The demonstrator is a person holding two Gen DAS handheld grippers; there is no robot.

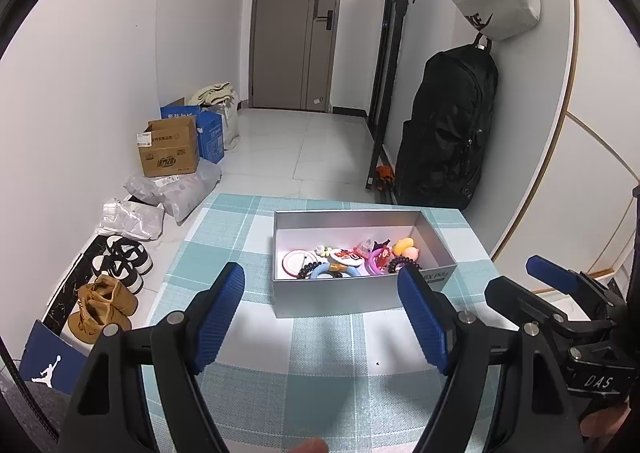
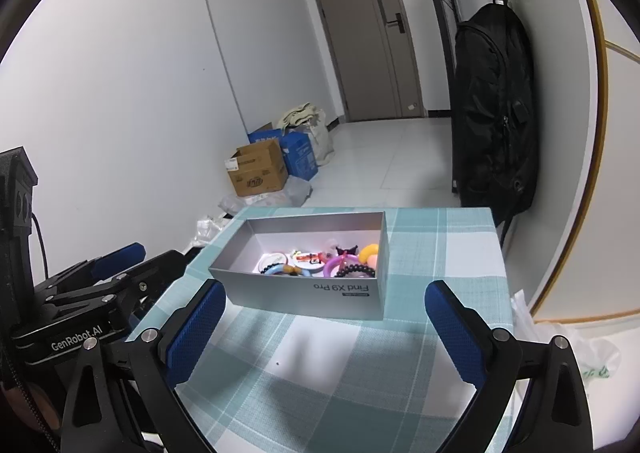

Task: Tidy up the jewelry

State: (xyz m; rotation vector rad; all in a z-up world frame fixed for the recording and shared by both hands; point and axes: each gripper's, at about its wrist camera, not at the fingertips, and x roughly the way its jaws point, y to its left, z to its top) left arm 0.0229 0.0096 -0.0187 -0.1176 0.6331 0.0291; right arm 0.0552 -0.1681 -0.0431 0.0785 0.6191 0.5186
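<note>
The grey box (image 1: 352, 285) of jewelry (image 1: 348, 259) sat toward the far edge of the checked counter (image 1: 304, 365), at twelve o'clock from both tools. Nothing stood between. The left tool (image 1: 320, 317) gaped empty; the right tool (image 2: 326, 333) stood wide, jaws still opening, touching nothing.

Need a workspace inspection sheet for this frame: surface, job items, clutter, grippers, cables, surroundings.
Surface: table with teal plaid cloth, bare in front of the box.
Job's things: open grey box holds jewelry: rings, bands, charms, heaped together.
Clutter: nothing seen on the cloth.
Grippers: left gripper open, empty; right gripper opening, nothing between its fingers. Both short of the box.
Cables: black cable at the left gripper's body.
Surroundings: door, backpack, cartons, shoes on the floor.
</note>
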